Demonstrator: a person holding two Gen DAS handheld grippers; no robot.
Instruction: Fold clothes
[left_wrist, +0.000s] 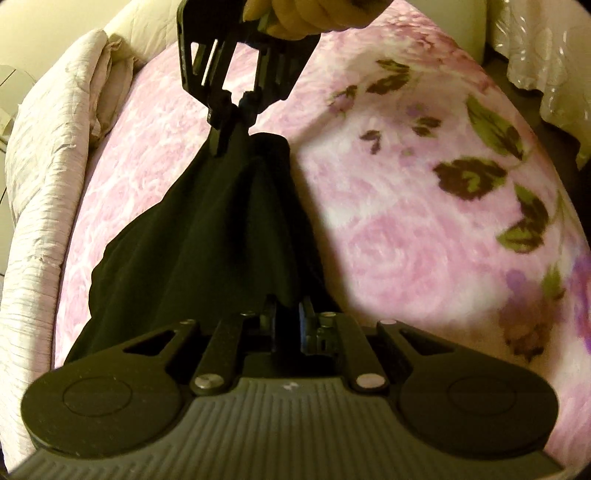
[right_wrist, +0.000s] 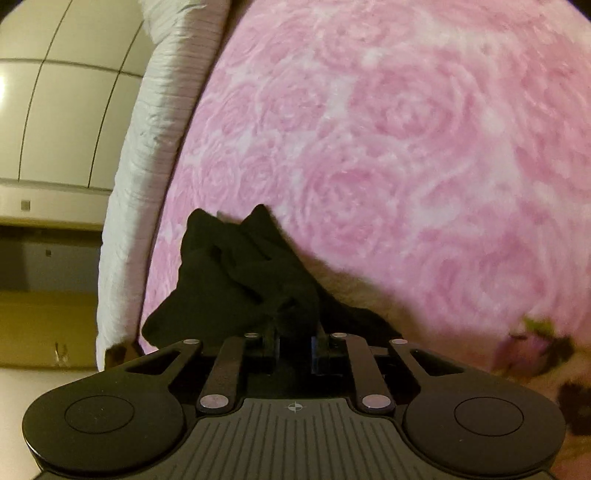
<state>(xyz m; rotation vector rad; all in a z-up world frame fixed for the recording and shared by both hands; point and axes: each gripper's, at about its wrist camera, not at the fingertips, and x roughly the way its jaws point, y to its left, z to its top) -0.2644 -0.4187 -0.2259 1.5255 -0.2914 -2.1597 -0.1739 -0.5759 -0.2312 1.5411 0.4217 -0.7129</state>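
Both claws pinch the black garment (left_wrist: 207, 236) above the pink floral bed blanket (left_wrist: 388, 206): the left claw (left_wrist: 288, 325) grips one end, the right claw (right_wrist: 295, 341) clamps a bunched fold.

You were working in a home bedroom. A bed (left_wrist: 388, 206) covered with a pink rose-patterned blanket (right_wrist: 406, 147) filled both views. Crinkled pale bedding (left_wrist: 40, 192) lay bunched along its edge.

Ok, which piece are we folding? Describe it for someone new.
Start at the pink rose-patterned fleece blanket covering the bed. On it lies one plain black fabric garment, pinched by both tongs. It is the only dark, unpatterned cloth there.
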